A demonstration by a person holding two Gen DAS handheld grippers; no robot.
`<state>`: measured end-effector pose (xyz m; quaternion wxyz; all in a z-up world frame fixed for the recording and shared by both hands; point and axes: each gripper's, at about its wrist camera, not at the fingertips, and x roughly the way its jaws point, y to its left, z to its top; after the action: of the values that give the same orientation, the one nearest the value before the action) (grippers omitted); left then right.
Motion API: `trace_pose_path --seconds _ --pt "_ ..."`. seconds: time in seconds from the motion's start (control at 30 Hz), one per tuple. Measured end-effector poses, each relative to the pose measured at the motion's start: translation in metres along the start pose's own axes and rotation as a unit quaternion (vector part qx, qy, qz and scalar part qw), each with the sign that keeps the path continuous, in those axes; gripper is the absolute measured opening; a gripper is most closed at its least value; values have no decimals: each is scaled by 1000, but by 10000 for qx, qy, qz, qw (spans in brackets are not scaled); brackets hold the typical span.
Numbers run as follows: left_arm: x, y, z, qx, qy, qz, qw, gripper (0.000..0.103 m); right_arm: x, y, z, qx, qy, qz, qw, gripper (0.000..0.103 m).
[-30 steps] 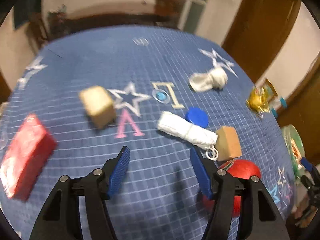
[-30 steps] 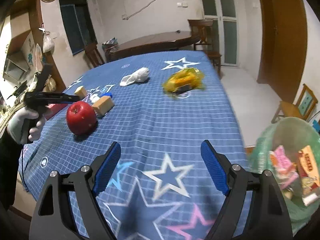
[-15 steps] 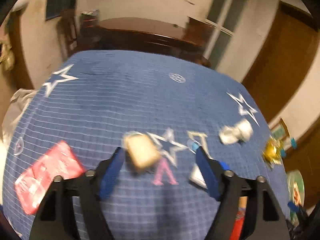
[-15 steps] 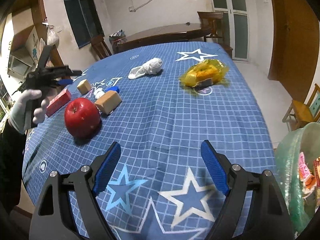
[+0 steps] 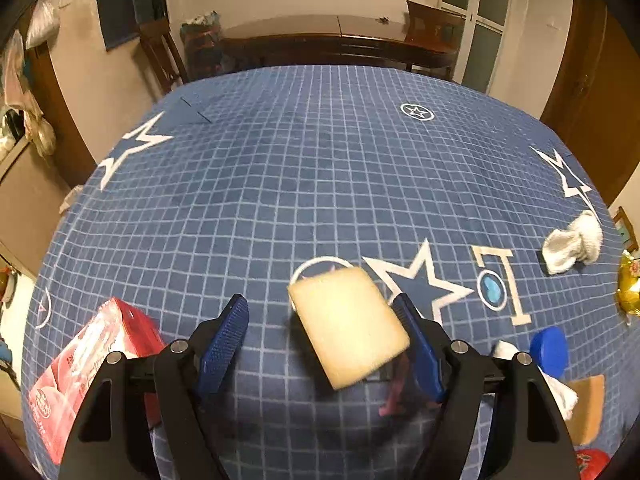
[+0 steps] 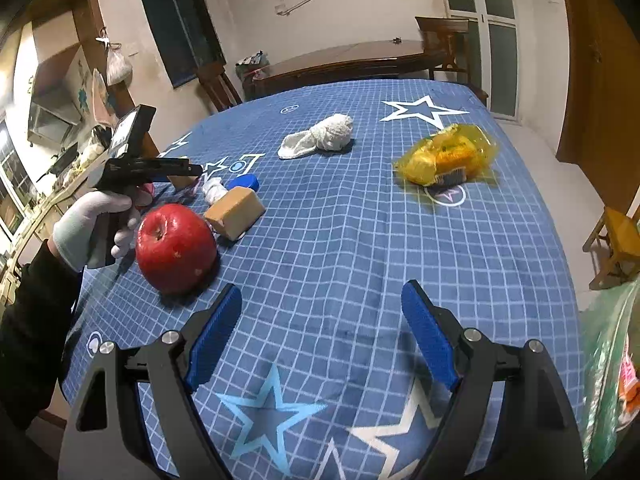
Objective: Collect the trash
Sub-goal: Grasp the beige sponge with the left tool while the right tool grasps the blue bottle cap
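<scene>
A pale, spongy block (image 5: pixel 347 326) with rounded corners lies tilted on the surface (image 5: pixel 320 168), between the blue ribbed pads of the left hand-held gripper (image 5: pixel 322 342). Its right edge sits just beside the right pad; a clear gap separates it from the left pad. The jaws are closing, and neither pad visibly presses on the block.

To the left lies a glossy red packet (image 5: pixel 86 372), soft-sided and rectangular. To the right are a round blue cap (image 5: pixel 550 350), a tan block (image 5: pixel 586 408) and a crumpled white wad (image 5: pixel 574 246) of cloth or paper. A crinkly yellow wrapper (image 5: pixel 628 290) shows at the far right edge.

The surface is covered in a blue cloth with a white grid and printed stars.

In the right wrist view, the right hand-held gripper (image 6: pixel 322 338) hangs over bare cloth with its jaws wide apart and nothing between them. Ahead of it to the left sits a smooth red apple (image 6: pixel 176 248), and just beyond that the tan block (image 6: pixel 235 212). The yellow wrapper (image 6: pixel 448 160), translucent and bulging, lies to the right, well apart from the white wad (image 6: pixel 320 140). A translucent green bag (image 6: pixel 612 360) holding packets shows at the right edge. A white-gloved hand (image 6: pixel 94 226) grips the left tool's handle.
</scene>
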<state>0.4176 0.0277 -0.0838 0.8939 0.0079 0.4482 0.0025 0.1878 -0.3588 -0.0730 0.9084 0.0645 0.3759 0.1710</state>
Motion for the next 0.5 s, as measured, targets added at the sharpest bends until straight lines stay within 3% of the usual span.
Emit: trace_pose_path --seconds 0.07,0.13,0.27,0.47,0.5 --pt "2 1 1 45 -66 13 10000 64 2 -1 4 6 30 48 10000 79" --pt "5 -2 0 57 -39 -197 9998 47 4 0 8 -59 51 25 10000 79" --pt "0 -15 -6 275 -193 -10 9994 43 7 -5 20 -22 62 -18 10000 79" --pt "-2 -11 -7 186 -149 -228 9995 41 17 2 48 -251 116 99 9996 78" --pt "1 -10 -4 168 -147 -239 9995 41 23 6 55 -334 174 185 9991 69"
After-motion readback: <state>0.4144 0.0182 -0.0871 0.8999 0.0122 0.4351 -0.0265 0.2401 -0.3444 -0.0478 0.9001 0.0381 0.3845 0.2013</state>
